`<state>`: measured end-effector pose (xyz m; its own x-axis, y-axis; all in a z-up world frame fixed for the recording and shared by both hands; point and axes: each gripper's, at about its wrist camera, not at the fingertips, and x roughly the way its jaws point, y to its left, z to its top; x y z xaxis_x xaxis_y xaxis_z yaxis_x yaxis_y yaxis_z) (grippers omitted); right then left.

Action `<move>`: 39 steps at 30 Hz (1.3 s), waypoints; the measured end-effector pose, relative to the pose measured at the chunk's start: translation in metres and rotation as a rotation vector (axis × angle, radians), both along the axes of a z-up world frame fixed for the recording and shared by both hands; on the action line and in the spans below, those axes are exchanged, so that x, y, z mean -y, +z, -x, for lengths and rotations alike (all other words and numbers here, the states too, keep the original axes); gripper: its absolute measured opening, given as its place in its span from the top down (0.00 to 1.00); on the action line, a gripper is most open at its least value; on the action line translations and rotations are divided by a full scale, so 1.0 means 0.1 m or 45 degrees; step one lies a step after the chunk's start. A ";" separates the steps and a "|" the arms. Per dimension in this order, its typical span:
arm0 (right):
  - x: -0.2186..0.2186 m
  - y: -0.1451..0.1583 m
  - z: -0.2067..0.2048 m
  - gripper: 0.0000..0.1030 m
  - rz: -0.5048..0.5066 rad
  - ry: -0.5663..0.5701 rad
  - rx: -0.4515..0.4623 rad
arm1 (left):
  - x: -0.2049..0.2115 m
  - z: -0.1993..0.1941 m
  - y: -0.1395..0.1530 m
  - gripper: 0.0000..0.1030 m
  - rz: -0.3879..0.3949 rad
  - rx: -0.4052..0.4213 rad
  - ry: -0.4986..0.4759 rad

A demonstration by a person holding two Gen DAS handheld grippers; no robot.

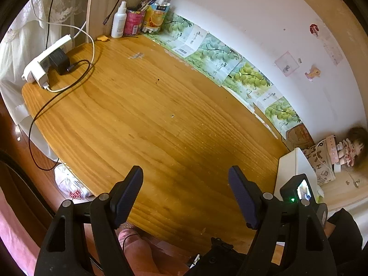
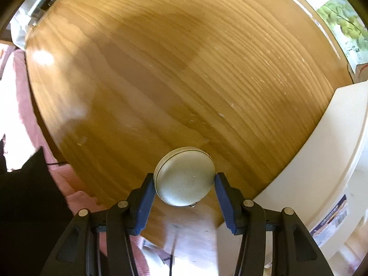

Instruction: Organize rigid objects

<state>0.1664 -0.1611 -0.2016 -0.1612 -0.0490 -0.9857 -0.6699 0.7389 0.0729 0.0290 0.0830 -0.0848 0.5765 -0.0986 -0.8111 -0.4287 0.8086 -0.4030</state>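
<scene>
In the right wrist view, my right gripper [image 2: 184, 179] is shut on a round pale-green compact case [image 2: 185, 176], its blue pads pressing the case's left and right edges. The case hangs just above the wooden table [image 2: 161, 69], near its front edge. A white box [image 2: 322, 142] stands close to the right of it. In the left wrist view, my left gripper [image 1: 185, 179] is open over the near edge of the table [image 1: 149, 105], with nothing between its fingers. The right gripper's body [image 1: 299, 193] shows at the lower right, beside the white box [image 1: 296, 163].
A white power strip [image 1: 43, 62] with a black adapter and cables lies at the table's far left corner. A spray bottle [image 1: 119, 20], a pink can [image 1: 134, 21] and an orange carton [image 1: 155, 17] holding pens stand at the back. Grape-print paper [image 1: 230, 62] lines the wall. A doll [image 1: 347, 149] sits far right.
</scene>
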 end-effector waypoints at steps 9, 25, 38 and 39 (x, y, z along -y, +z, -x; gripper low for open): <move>0.32 0.87 -0.01 0.49 -0.352 -0.258 0.189 | 0.10 -0.03 0.23 0.23 -0.079 0.083 -0.054; 1.89 1.29 0.58 0.49 -0.460 -1.170 0.686 | 0.82 -0.28 0.62 0.23 -0.218 0.267 -0.418; 2.03 1.16 0.86 0.19 -0.401 -1.361 0.661 | 1.13 -0.34 0.66 0.23 -0.311 0.246 -0.554; 1.99 1.27 0.88 0.18 -0.418 -1.340 0.693 | 1.13 -0.34 0.67 0.23 -0.321 0.243 -0.547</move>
